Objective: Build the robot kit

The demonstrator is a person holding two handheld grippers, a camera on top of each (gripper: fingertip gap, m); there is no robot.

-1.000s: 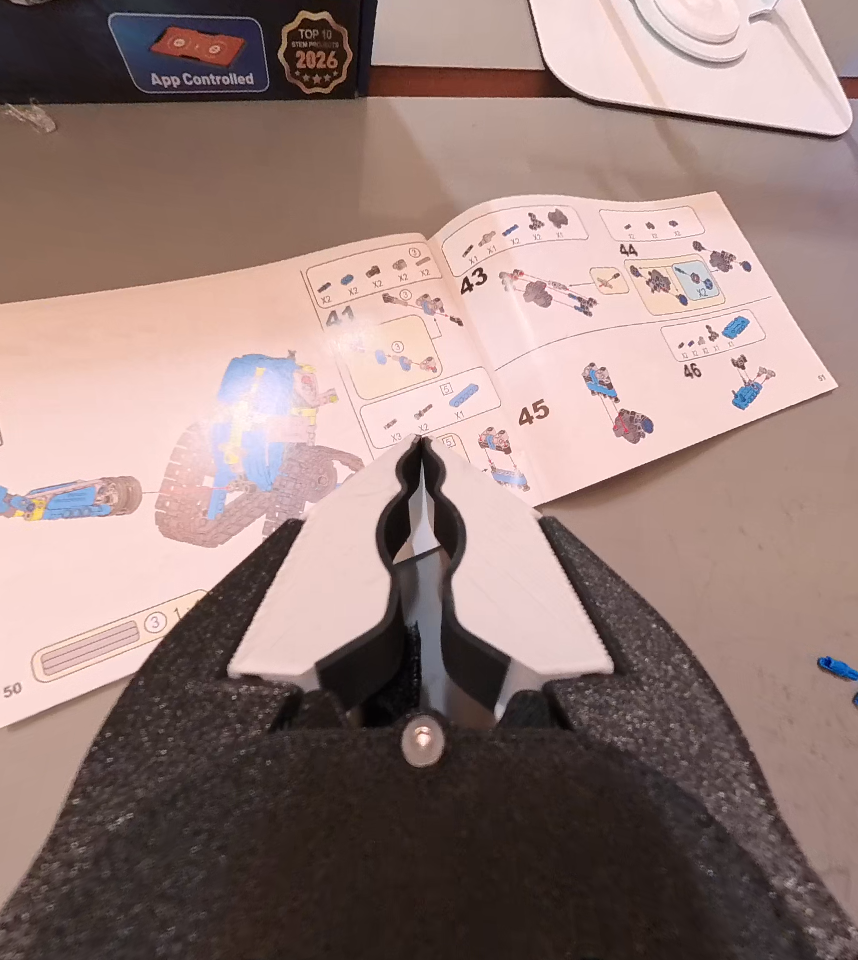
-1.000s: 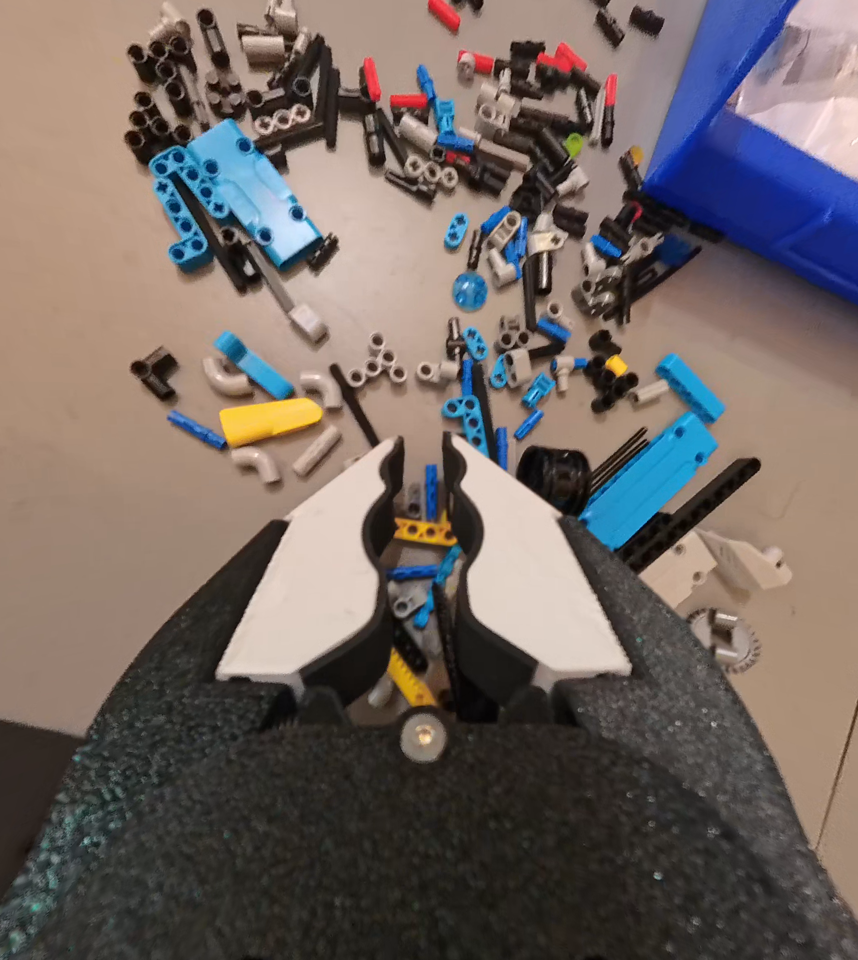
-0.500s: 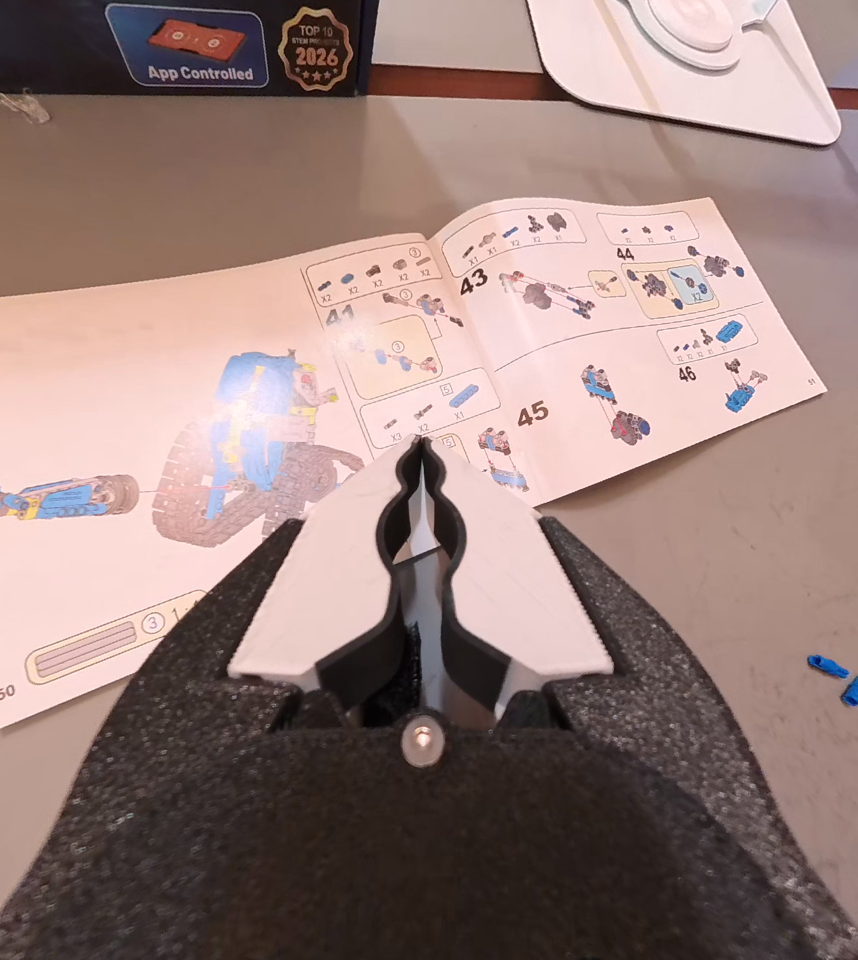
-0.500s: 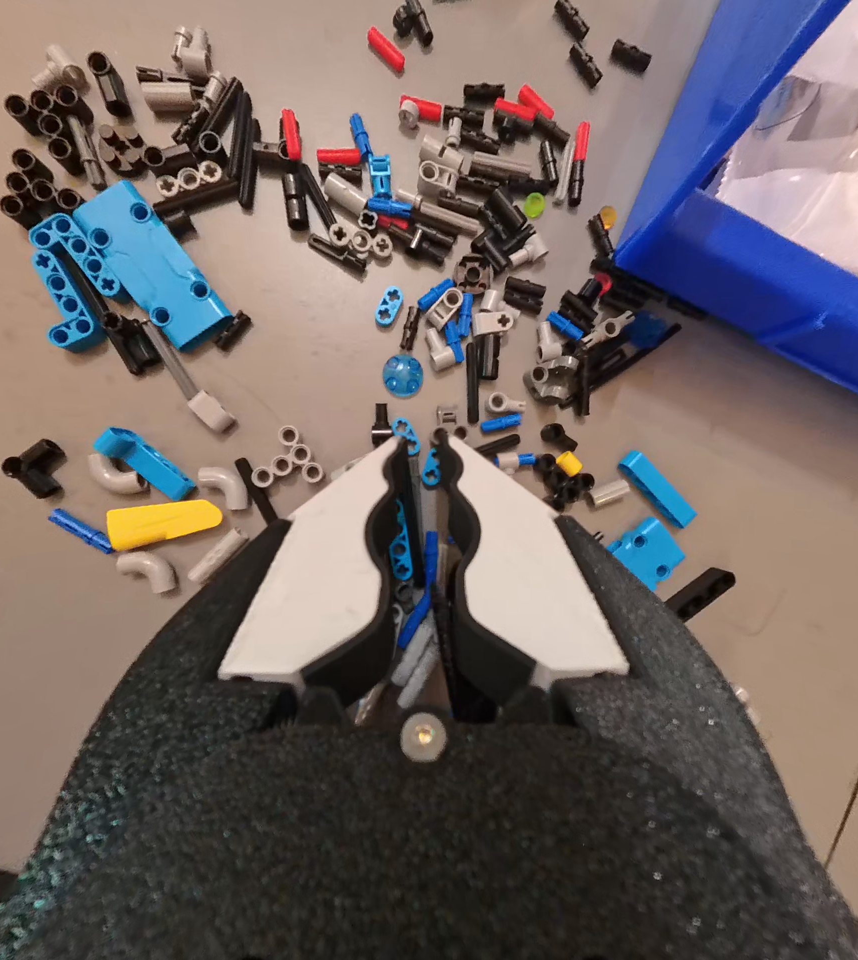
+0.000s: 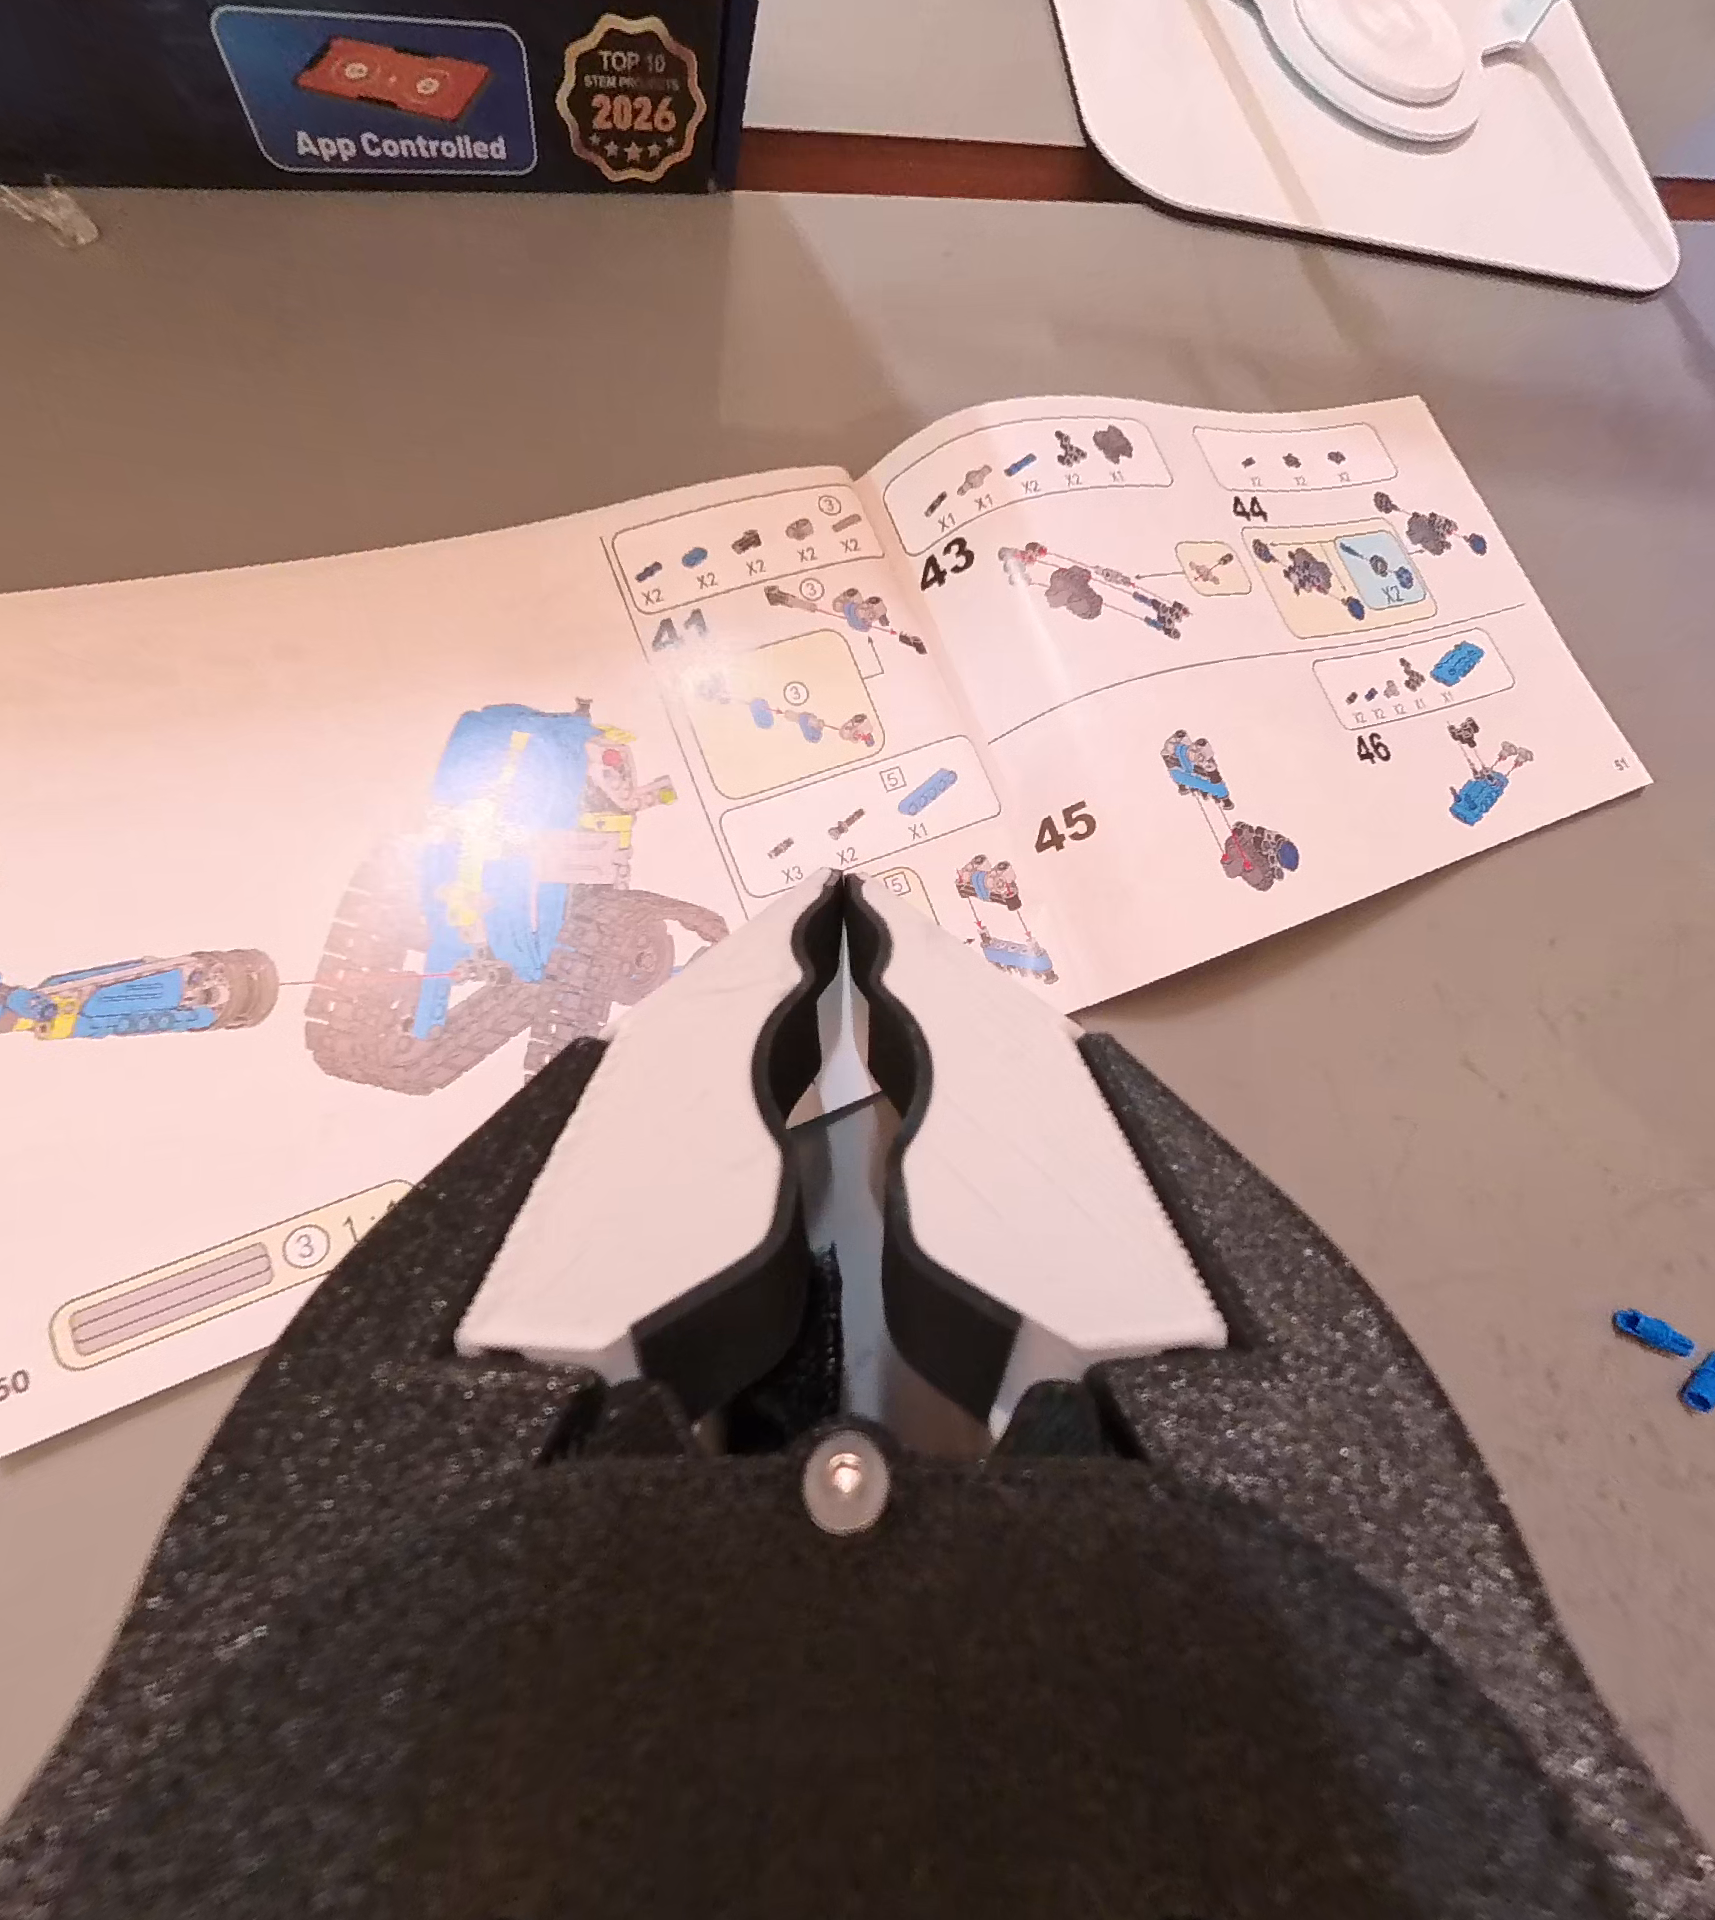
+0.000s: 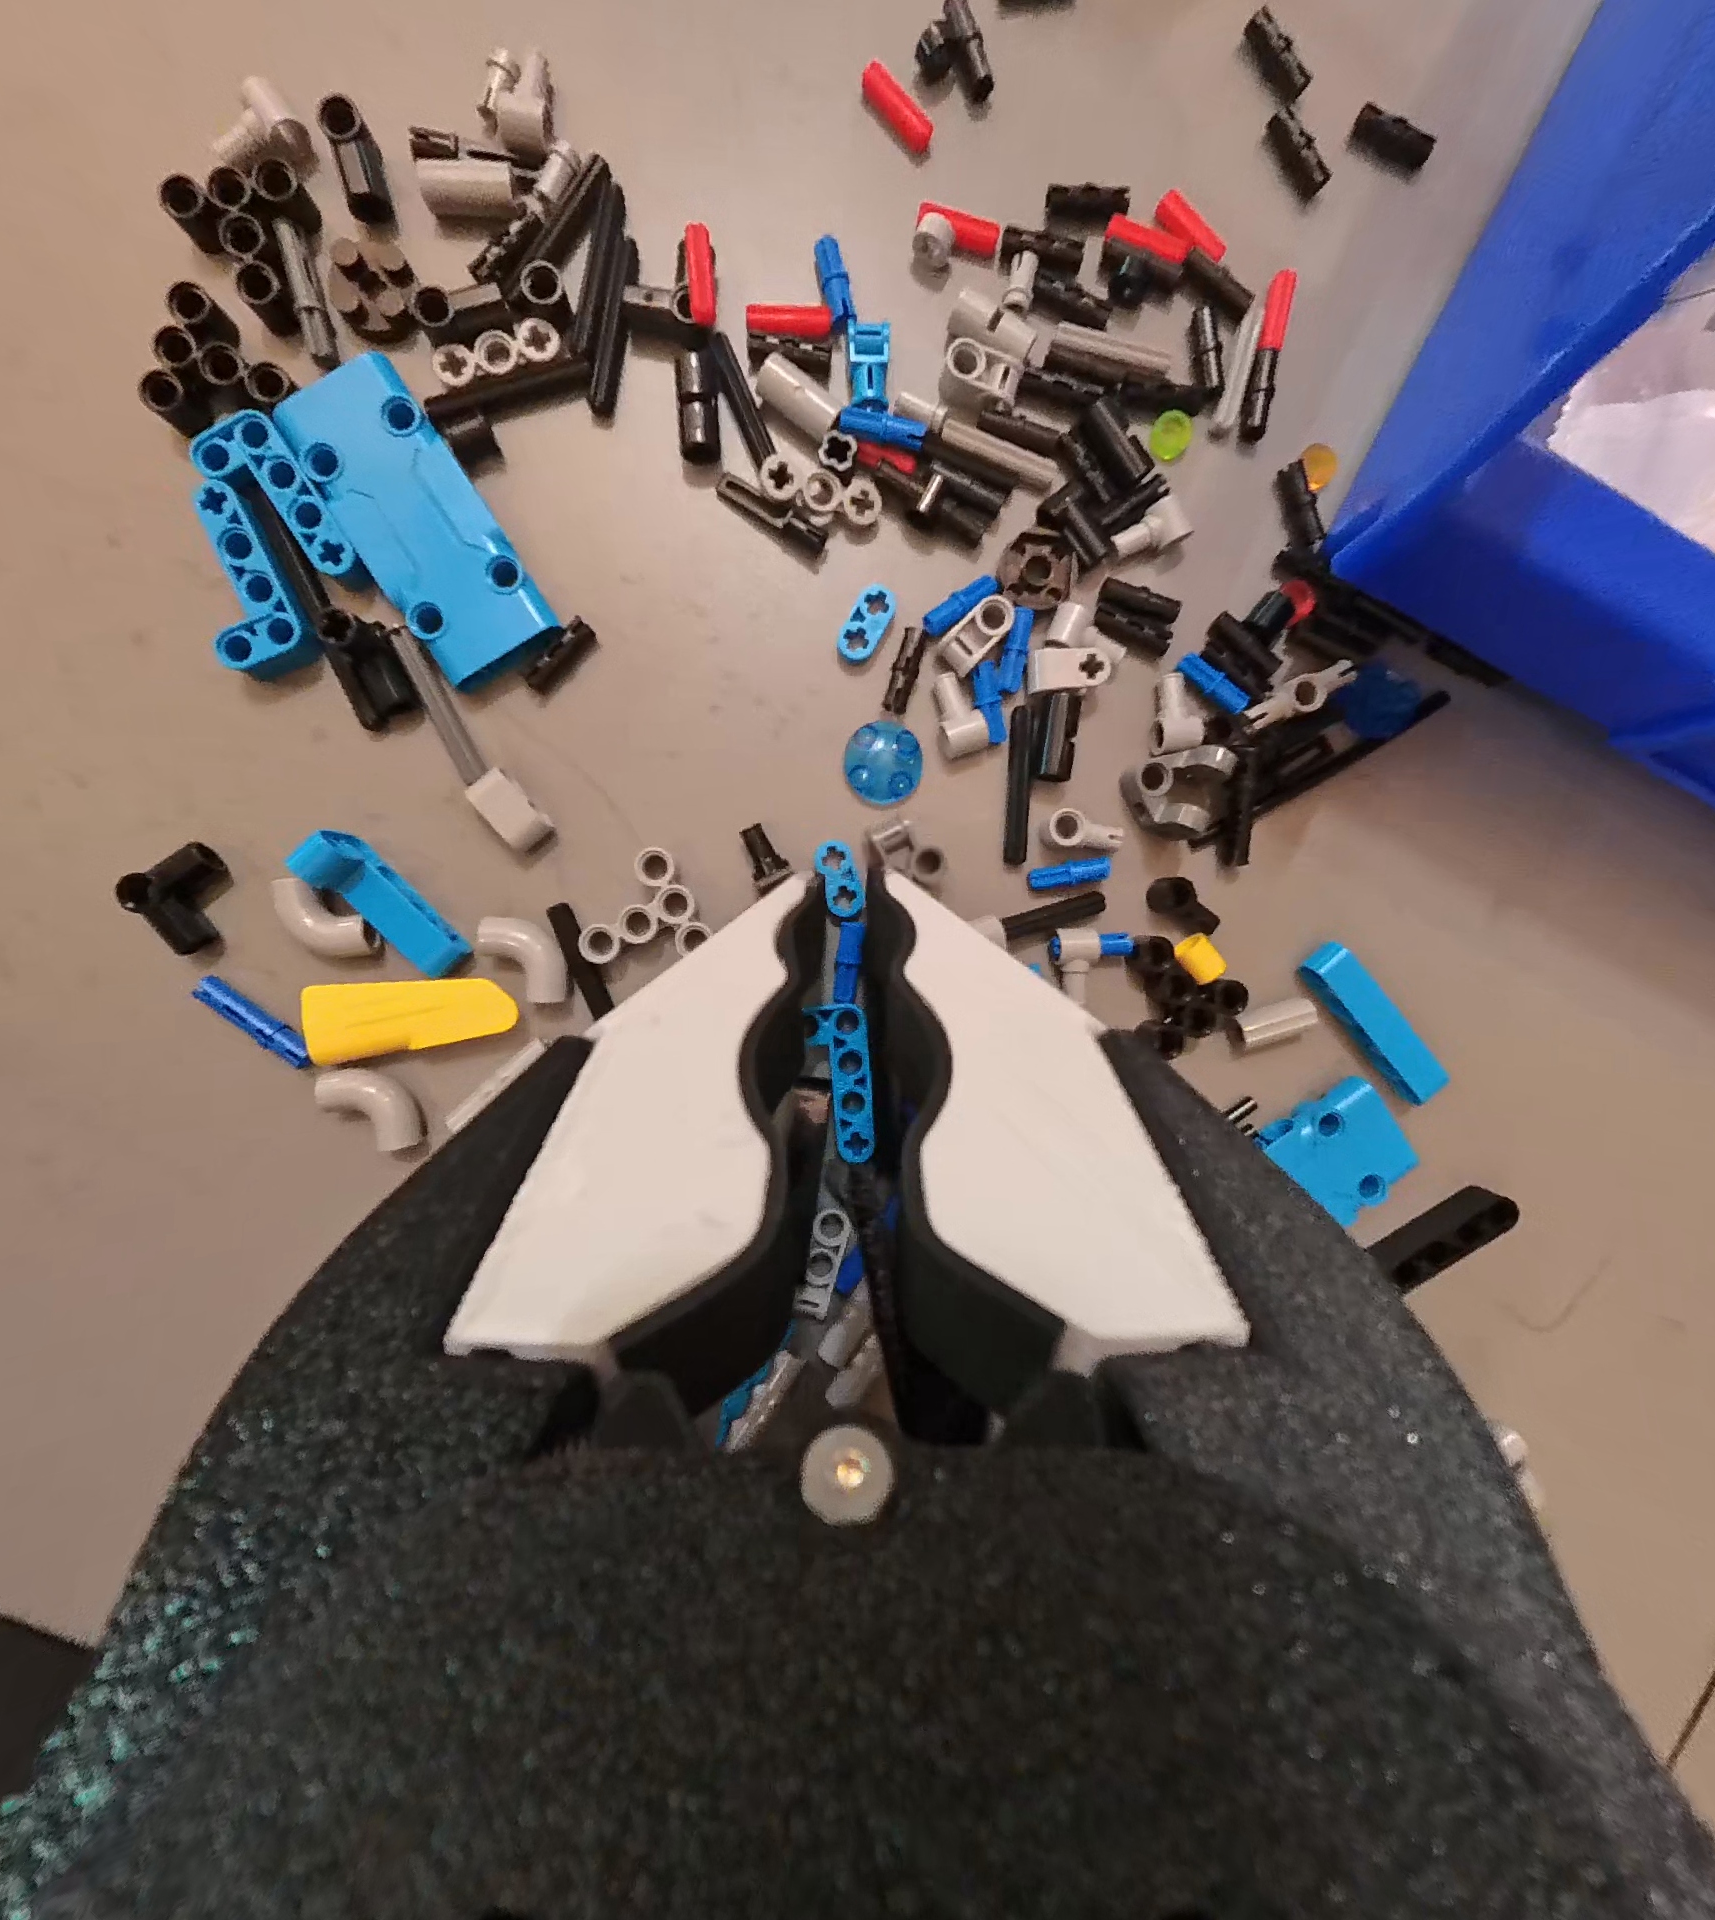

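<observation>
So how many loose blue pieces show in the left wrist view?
2: a blue piece and a second blue piece beside it, right of the claw; others may be out of frame.

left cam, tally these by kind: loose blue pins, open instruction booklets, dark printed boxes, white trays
loose blue pins: 2
open instruction booklet: 1
dark printed box: 1
white tray: 1
total: 5

White fingers (image 5: 687,1132), black-lined, on speckled black hand-held gripper (image 5: 845,883).
</observation>
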